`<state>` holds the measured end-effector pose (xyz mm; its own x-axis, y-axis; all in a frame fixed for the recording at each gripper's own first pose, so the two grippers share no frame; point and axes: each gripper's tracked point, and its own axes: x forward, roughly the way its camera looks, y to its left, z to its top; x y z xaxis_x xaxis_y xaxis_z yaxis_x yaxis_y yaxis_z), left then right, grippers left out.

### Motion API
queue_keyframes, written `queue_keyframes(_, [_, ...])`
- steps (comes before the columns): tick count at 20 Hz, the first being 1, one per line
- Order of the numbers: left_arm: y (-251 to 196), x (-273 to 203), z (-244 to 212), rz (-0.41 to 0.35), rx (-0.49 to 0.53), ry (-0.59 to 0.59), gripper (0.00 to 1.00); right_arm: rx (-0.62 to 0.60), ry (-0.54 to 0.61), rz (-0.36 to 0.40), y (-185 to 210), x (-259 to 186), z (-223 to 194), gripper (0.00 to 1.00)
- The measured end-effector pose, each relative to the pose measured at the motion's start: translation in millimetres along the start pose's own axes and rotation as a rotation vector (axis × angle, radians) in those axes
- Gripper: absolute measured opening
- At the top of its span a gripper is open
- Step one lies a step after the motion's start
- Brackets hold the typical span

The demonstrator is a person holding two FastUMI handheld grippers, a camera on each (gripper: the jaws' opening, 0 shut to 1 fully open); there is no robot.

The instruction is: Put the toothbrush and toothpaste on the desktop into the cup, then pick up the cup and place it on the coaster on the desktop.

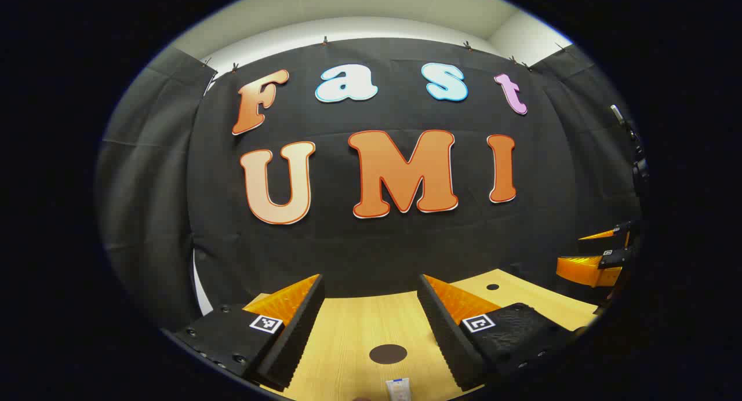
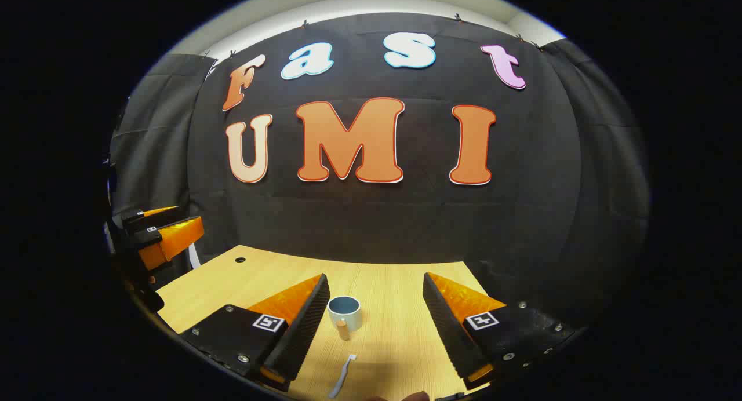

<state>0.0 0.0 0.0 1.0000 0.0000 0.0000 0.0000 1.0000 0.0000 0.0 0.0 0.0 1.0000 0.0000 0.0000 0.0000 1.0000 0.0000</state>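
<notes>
In the left gripper view, my left gripper [image 1: 370, 280] is open above the wooden desktop [image 1: 348, 331], with nothing between its fingers. A dark round coaster [image 1: 388, 353] lies on the wood just ahead of it. The white end of the toothpaste tube [image 1: 397, 389] shows at the bottom edge. In the right gripper view, my right gripper [image 2: 375, 277] is open too. A pale blue cup [image 2: 344, 311] with a wooden handle stands upright by the inner face of its left finger. A white toothbrush [image 2: 342, 376] lies on the desktop [image 2: 394, 331], nearer than the cup.
The other gripper [image 1: 597, 256] hangs at the far right in the left gripper view, and another one [image 2: 162, 239] at the far left in the right gripper view. Small dark holes [image 1: 493, 287] [image 2: 240, 259] mark the tabletop. Black cloth closes the back.
</notes>
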Motion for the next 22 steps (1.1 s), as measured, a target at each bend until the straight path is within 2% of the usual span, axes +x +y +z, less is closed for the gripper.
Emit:
queue_keyframes(3, [4, -2, -1, 0.014, -0.004, -0.007, 0.96, 0.000, -0.002, -0.001, 2, -1, 0, 0.98])
queue_keyframes(8, [8, 0, -11, 0.043, -0.069, 0.019, 0.99, 0.006, 0.009, -0.003, 4, -2, -12, 0.98])
queue_keyframes(14, [-8, -1, -12, -0.011, -0.084, 0.032, 0.97, 0.011, 0.044, 0.002, 8, -2, -28, 0.98])
queue_keyframes(22, [-5, -7, -27, -0.011, -0.052, 0.102, 0.96, 0.038, 0.250, 0.029, 21, 7, -93, 0.98])
